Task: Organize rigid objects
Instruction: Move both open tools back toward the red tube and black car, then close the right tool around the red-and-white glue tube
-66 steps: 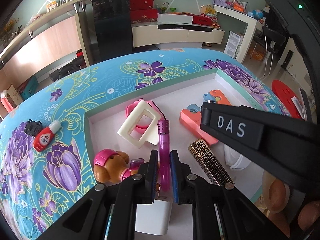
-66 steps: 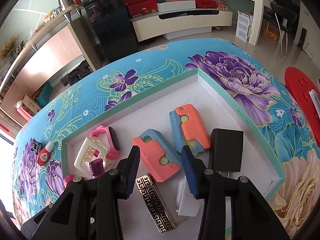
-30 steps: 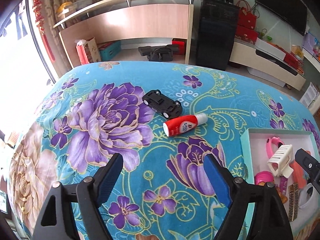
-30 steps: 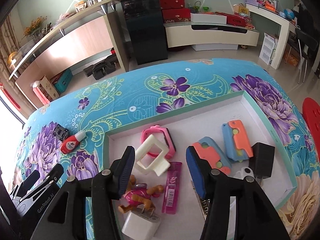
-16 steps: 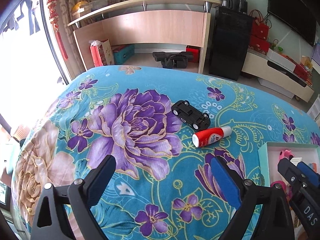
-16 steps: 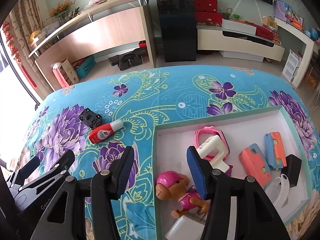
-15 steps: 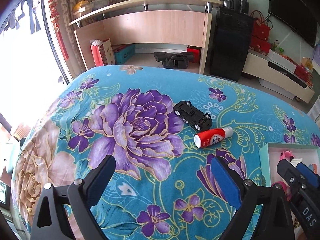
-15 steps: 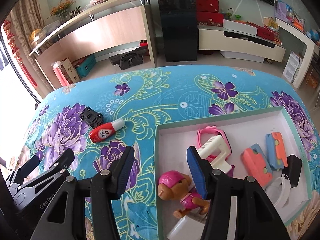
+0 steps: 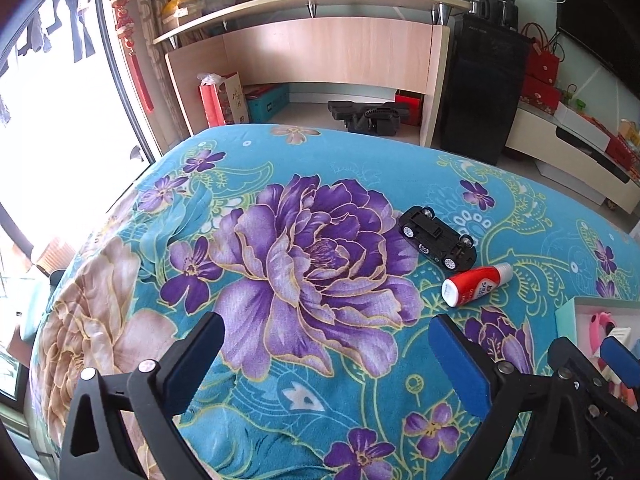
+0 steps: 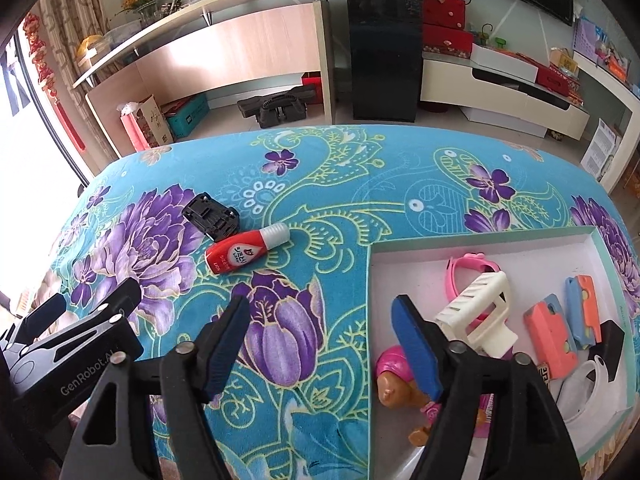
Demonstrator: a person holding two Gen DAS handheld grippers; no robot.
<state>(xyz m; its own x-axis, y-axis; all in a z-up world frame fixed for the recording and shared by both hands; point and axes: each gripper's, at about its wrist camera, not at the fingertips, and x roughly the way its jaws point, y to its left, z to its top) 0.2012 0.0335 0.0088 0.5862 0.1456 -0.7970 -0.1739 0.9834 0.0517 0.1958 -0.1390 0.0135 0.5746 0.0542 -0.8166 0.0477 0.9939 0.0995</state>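
Black toy car, upside down, beside red glue bottle, right of frame; my left gripper wide open, empty; right gripper likewise.

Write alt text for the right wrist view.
The open, empty right gripper hovers over a flowered blue tablecloth, beside a box of small toys. A red bottle and upside-down black toy car lie outside it.

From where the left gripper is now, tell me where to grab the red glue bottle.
Grip the red bottle across its wide red body, coming down from above. It lies on its side, its white cap pointing away from the toy car close beside it, so close across the width.
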